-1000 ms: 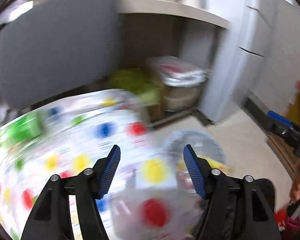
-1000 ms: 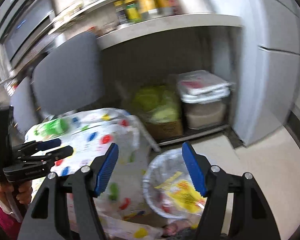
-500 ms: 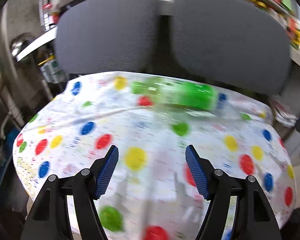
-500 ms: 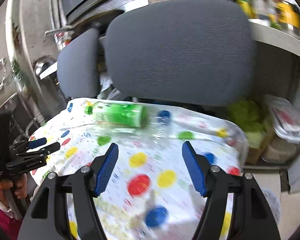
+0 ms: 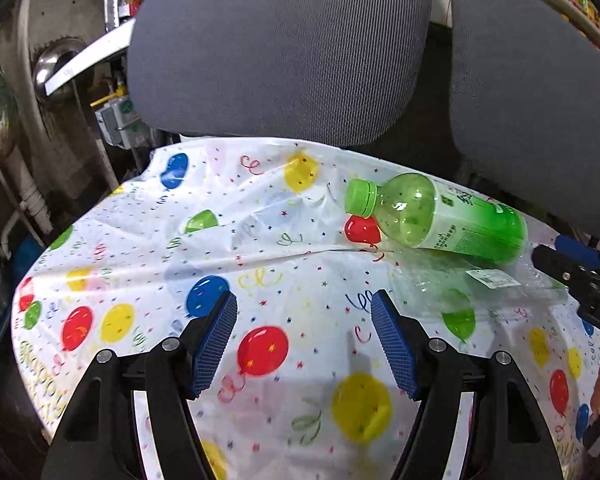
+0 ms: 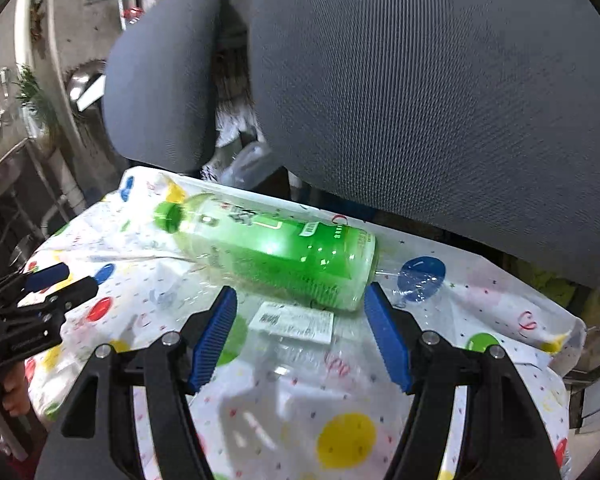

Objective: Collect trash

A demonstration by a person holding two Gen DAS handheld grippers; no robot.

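— Two bottles, is that right? Which way does the green one lie?
— On its side on the balloon-print sheet, long axis across the view: the green bottle has its cap toward the left tool and its base near the right tool. A crushed clear bottle lies just in front, touching it.
— Are the tools grasping anything?
— No, both stand spread and empty; the left tool hovers over bare sheet.
— What crowds it?
— Grey chair backs rise right behind the green bottle
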